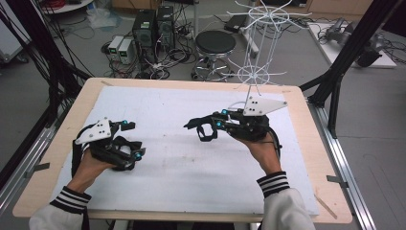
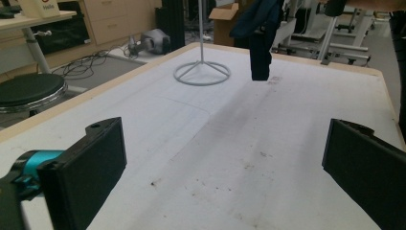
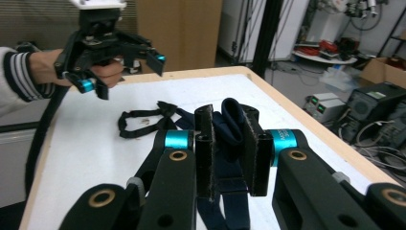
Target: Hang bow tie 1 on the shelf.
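Observation:
My right gripper (image 3: 229, 122) is shut on a dark navy fabric piece (image 3: 230, 143) with thin black straps (image 3: 143, 120) trailing off it. In the high view this gripper (image 1: 194, 126) hovers over the table's middle, pointing left, with the fabric (image 1: 207, 133) dangling from its tip. My left gripper (image 1: 134, 140) stands open near the table's left side, low over the white mat (image 1: 191, 177), with nothing between its jaws. In the left gripper view, its wide-apart jaws (image 2: 222, 148) frame bare mat, and the navy fabric (image 2: 259, 48) hangs farther off.
A white wire rack (image 1: 258, 57) stands at the table's back, its ring base (image 2: 201, 74) resting on the mat. The wooden table edge (image 1: 311, 143) runs close on the right. A black stool (image 1: 215, 44) and computer boxes sit on the floor beyond.

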### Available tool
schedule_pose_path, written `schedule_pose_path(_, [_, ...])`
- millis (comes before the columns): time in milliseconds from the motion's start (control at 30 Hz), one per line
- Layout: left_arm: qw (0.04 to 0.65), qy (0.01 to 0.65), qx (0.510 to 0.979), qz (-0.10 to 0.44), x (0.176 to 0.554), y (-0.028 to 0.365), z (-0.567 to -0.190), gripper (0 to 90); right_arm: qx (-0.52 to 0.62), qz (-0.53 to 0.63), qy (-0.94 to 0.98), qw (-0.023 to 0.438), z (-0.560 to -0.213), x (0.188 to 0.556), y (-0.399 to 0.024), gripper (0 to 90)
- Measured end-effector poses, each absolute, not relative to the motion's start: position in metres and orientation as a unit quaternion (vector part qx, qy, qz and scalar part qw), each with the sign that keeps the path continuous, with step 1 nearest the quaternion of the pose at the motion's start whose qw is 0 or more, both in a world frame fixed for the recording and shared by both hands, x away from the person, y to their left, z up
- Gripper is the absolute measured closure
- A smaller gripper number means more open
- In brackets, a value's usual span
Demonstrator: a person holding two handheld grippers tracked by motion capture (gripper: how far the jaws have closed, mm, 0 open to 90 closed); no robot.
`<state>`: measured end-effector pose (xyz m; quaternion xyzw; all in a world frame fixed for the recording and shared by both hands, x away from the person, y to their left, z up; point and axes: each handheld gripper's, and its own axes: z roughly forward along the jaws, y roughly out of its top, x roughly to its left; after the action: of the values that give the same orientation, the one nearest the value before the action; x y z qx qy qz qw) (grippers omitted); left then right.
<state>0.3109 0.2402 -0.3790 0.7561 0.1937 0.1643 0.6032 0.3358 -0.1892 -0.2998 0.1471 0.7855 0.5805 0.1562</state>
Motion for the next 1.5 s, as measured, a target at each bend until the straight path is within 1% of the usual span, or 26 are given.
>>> schedule_pose_path(633, [0.61,0.209,0.745,0.174,0.296,0.264,-0.388,1.7,0.217,0.593,0.743,0.22,-0.285,0.344,-0.229,78.2])
schedule_pose_path(1500, [0.62,0.222,0.73,0.181,0.295,0.283,-0.402,1.7,0.277,0.591,0.706,0.275,-0.268,0.365,-0.232,78.2])
